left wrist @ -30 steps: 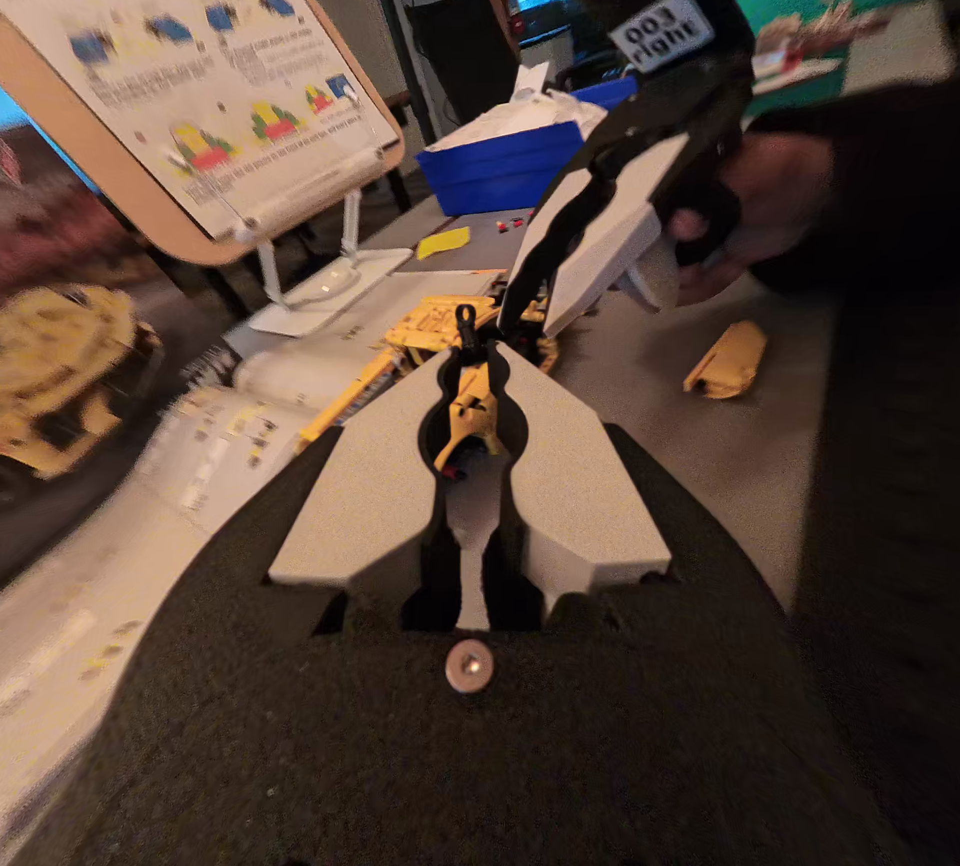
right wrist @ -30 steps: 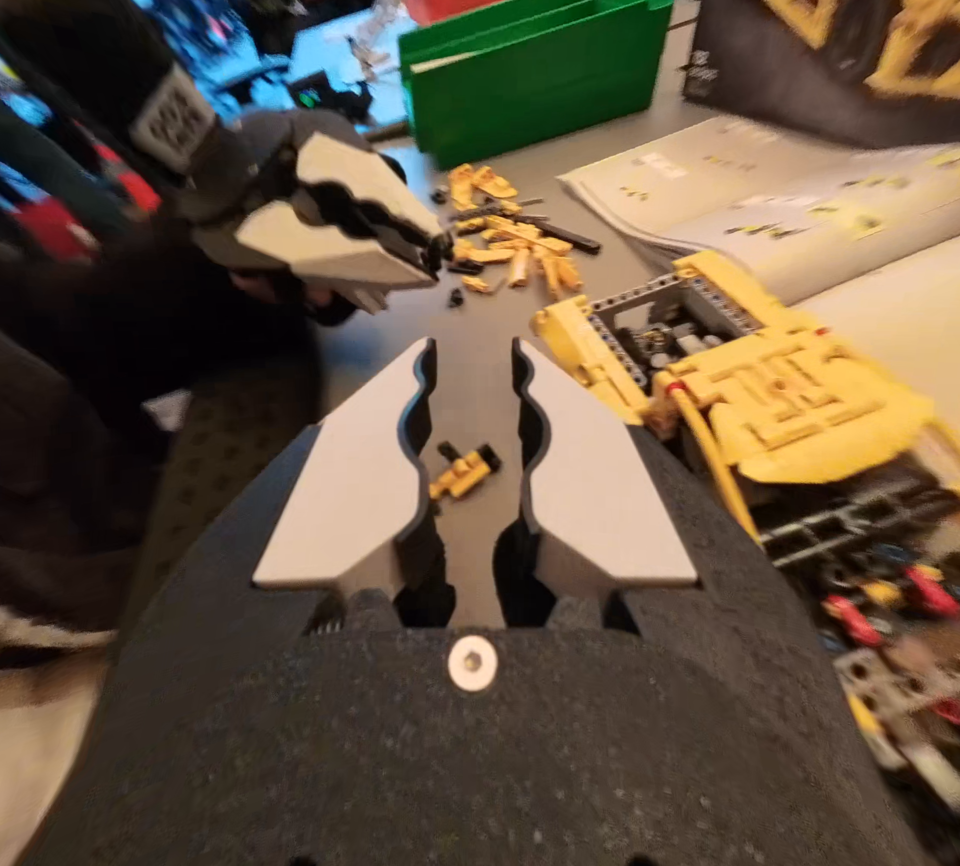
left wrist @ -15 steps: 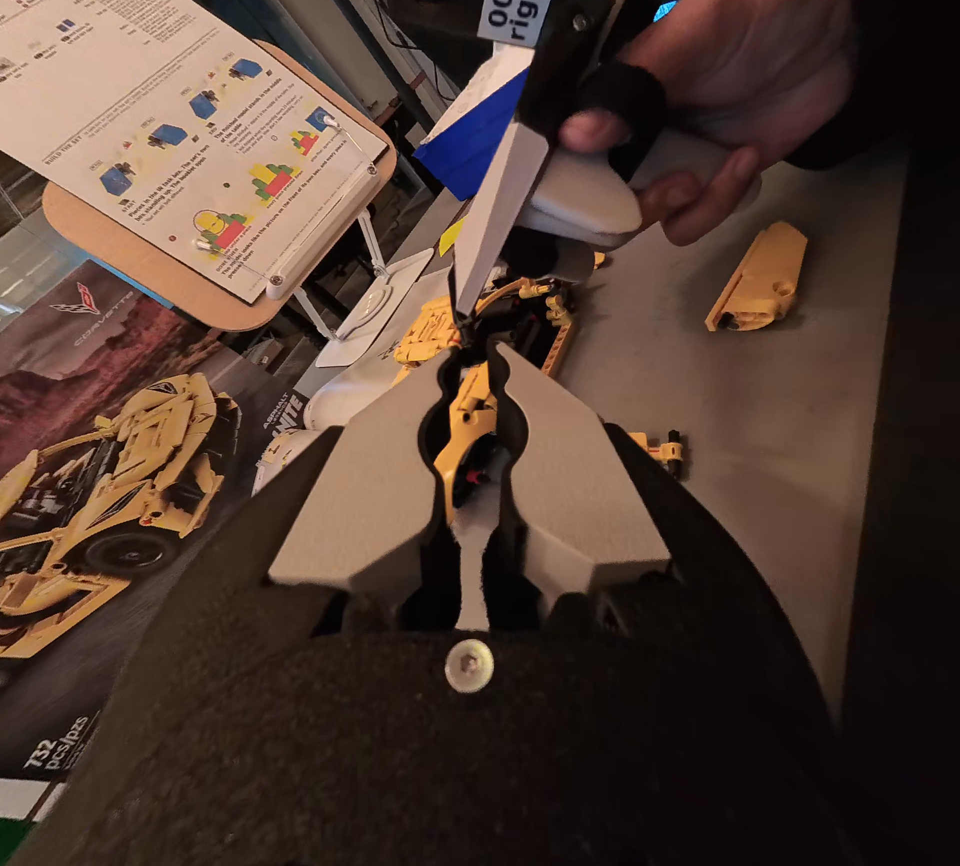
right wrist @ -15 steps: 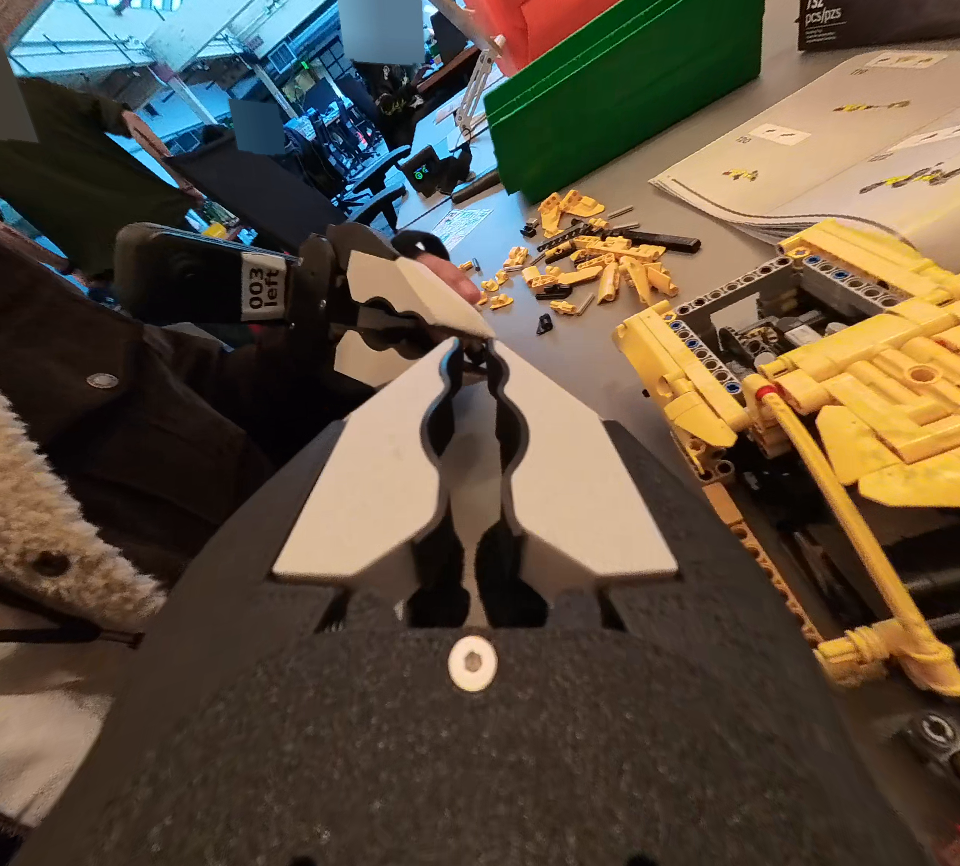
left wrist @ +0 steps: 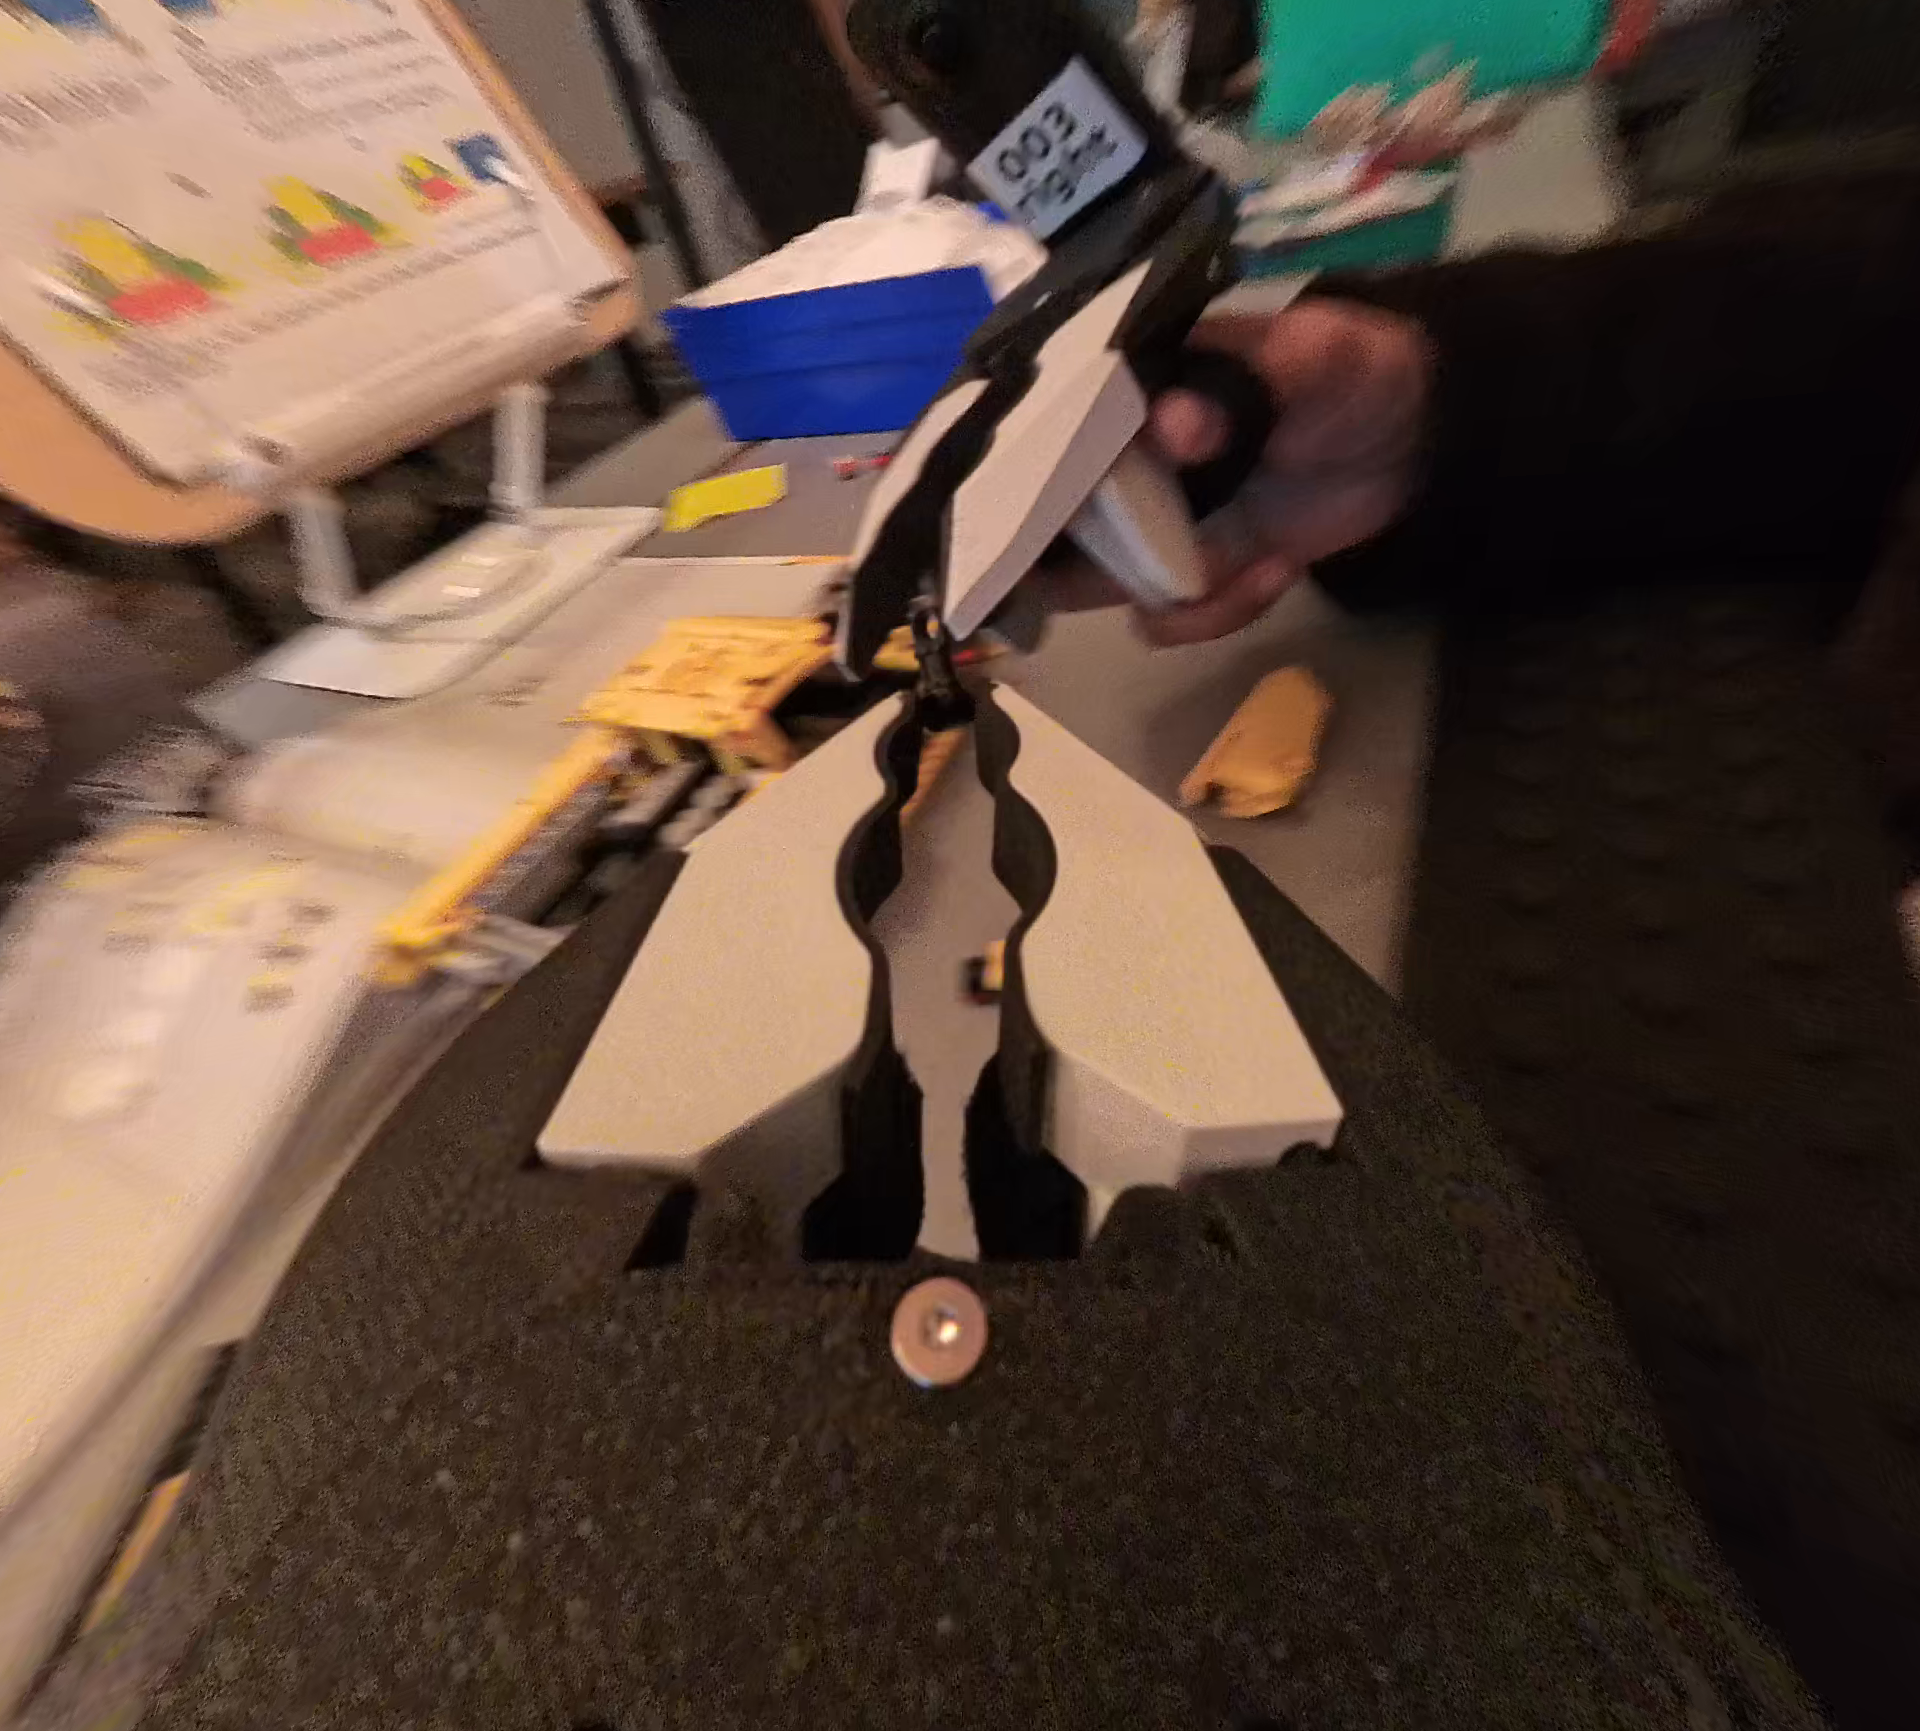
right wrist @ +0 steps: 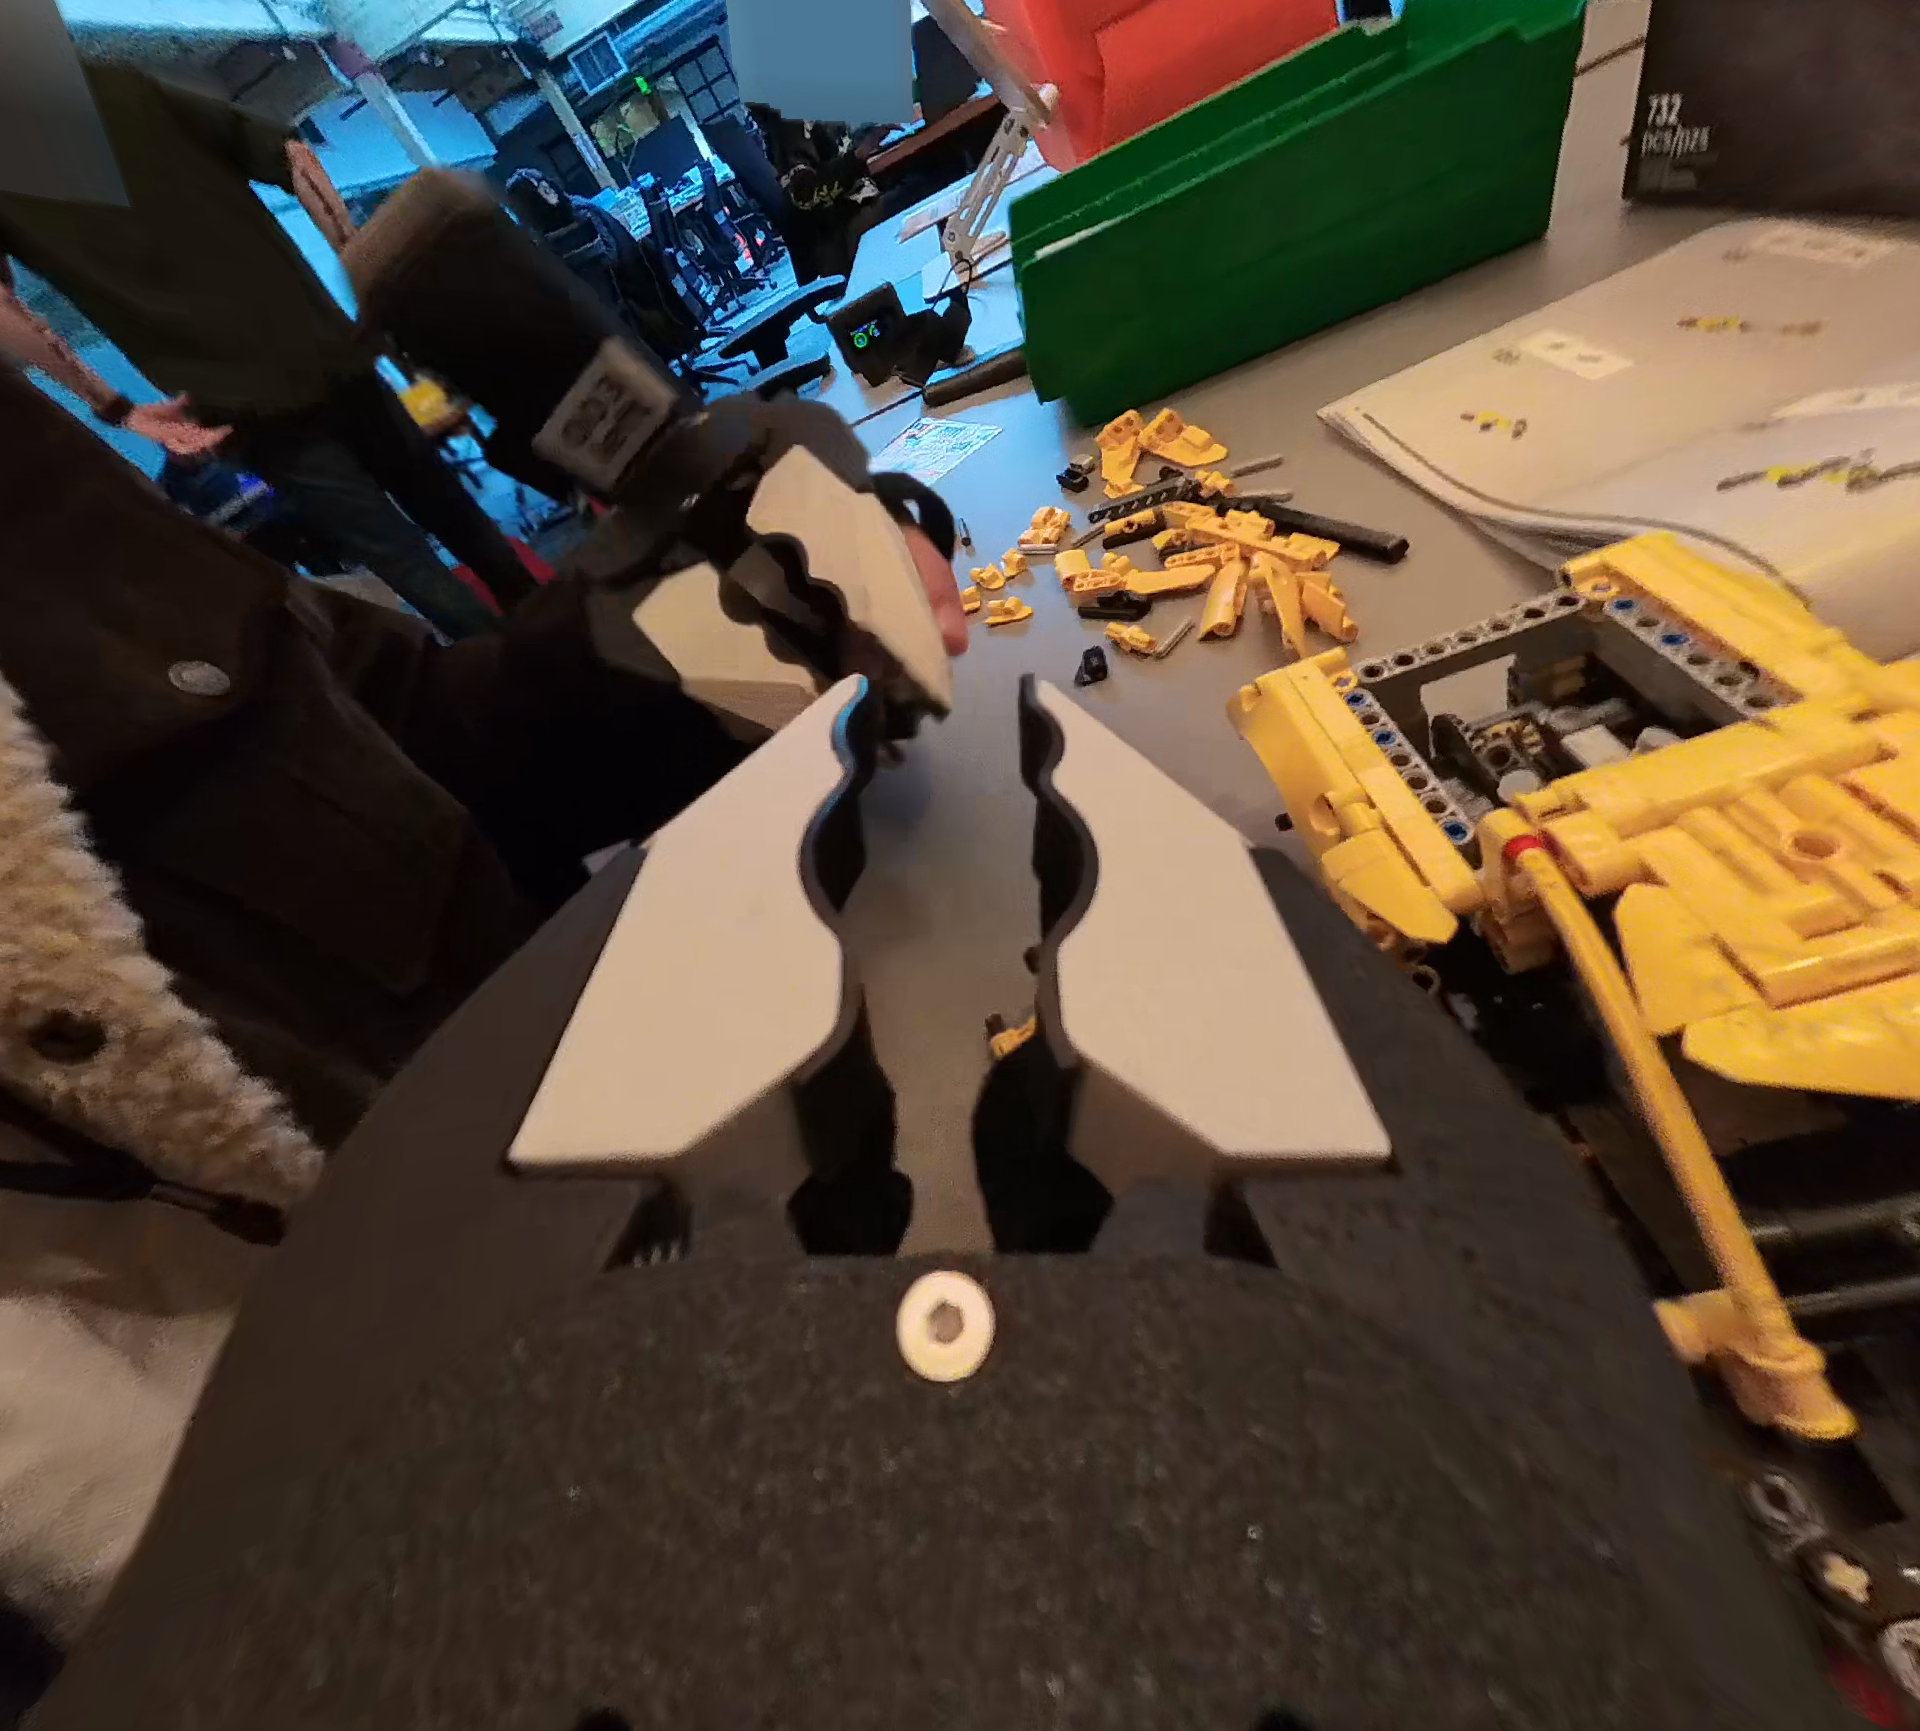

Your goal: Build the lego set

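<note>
My left gripper (left wrist: 945,699) is shut, pinching a small dark lego piece (left wrist: 932,658) at its tips, with a sliver of yellow behind it. The view is blurred. My right gripper (right wrist: 940,694) is open and empty, its tips just in front of the left gripper (right wrist: 831,580), almost touching it. In the left wrist view the right gripper (left wrist: 904,621) comes down from above, held by a hand, to the dark piece. The half-built yellow car (right wrist: 1662,850) stands right of the right gripper and also shows in the left wrist view (left wrist: 707,694). A small yellow-and-black piece (right wrist: 1013,1037) lies on the table under the grippers.
A pile of loose yellow and black parts (right wrist: 1195,559) lies before a green bin (right wrist: 1299,195). The open instruction booklet (right wrist: 1662,393) and set box (right wrist: 1787,19) are at the right. A yellow panel (left wrist: 1257,756), blue bin (left wrist: 831,351) and instruction board on a stand (left wrist: 208,175) surround the car. My left and right fingertips are right by each other.
My right gripper has gone from shut at the left gripper's tips to open. The yellow piece that filled the left jaws is now mostly out of sight; a dark piece shows at the tips.
</note>
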The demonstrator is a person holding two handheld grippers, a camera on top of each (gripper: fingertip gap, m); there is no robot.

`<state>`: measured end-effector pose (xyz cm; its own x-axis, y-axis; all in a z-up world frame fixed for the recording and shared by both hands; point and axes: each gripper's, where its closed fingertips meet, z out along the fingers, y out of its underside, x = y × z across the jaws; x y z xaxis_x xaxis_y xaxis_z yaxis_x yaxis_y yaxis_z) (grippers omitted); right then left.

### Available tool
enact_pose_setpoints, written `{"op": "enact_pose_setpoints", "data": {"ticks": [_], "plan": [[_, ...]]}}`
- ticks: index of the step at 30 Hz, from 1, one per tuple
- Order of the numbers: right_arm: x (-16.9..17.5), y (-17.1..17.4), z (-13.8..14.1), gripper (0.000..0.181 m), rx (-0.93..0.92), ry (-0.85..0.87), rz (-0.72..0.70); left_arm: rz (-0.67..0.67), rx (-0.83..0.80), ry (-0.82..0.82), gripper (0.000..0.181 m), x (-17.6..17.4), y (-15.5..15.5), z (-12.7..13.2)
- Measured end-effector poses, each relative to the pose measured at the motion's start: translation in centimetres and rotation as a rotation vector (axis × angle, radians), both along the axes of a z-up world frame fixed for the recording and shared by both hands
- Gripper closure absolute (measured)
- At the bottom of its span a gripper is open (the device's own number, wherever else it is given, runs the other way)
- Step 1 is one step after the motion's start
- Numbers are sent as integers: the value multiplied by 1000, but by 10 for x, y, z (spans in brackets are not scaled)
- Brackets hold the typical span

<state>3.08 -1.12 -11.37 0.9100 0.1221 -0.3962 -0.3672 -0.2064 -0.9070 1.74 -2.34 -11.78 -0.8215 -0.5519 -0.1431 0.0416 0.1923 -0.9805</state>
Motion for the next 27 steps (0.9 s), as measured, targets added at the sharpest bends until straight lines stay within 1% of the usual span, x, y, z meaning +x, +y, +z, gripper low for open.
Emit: {"op": "enact_pose_setpoints", "data": {"ticks": [2,3,5,6,8,12,14,16,20,27], "plan": [[-8,-4,9,149,46,-54,52,-187,-209,240,172,-17,-5,11],[-13,-6,15,148,85,-71,79,-268,-306,328,172,-23,-4,20],[-27,-9,29,150,168,-106,147,-415,-452,430,172,-38,0,37],[-34,-11,33,154,194,-120,183,-464,-490,466,172,-42,1,41],[-48,-13,38,157,222,-132,249,-500,-509,496,172,-46,1,42],[-62,-14,40,160,239,-108,322,-543,-461,535,172,-55,-6,34],[-63,-15,39,167,235,-101,333,-557,-448,543,172,-58,-9,33],[-64,-16,35,177,207,-104,342,-567,-440,545,172,-60,-9,32],[-65,-18,31,177,177,-67,366,-568,-433,554,172,-60,-10,30],[-67,-18,28,177,168,-107,369,-580,-435,583,172,-61,-11,28]]}}
